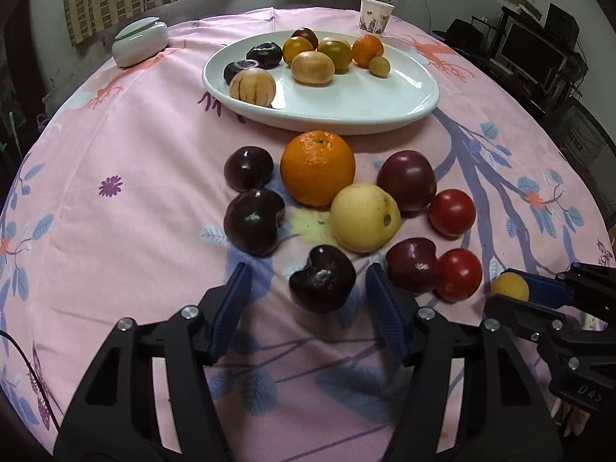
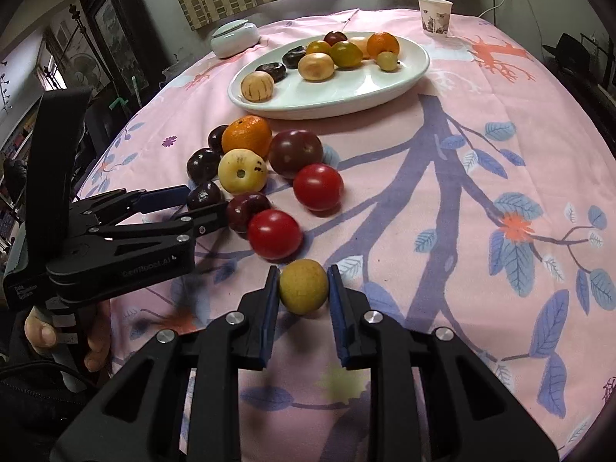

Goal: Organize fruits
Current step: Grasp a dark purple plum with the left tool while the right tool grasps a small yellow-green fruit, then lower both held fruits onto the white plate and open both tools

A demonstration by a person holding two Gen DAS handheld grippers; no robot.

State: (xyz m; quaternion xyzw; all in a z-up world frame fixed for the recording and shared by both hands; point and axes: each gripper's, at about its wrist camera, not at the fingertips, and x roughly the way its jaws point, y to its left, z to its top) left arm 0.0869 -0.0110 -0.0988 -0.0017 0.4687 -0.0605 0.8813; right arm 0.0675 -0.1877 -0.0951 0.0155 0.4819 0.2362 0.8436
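A white oval plate (image 1: pixel 392 92) (image 2: pixel 385 81) at the far side of the table holds several fruits. In front of it lie an orange (image 1: pixel 317 167), a pale yellow apple (image 1: pixel 364 217), several dark plums and two red tomatoes (image 1: pixel 452 211) (image 2: pixel 274 234). My left gripper (image 1: pixel 308 290) (image 2: pixel 202 200) is open, its fingers either side of a dark plum (image 1: pixel 322 279) on the cloth. My right gripper (image 2: pixel 303 288) (image 1: pixel 512 287) is shut on a small yellow fruit (image 2: pixel 303 287) (image 1: pixel 509 287), close to the cloth.
A round table carries a pink cloth with blue branch print (image 2: pixel 481 192). A pale lidded jar (image 1: pixel 140 40) stands at the back left, a paper cup (image 1: pixel 375 15) at the back. Curtains and cluttered shelves surround the table.
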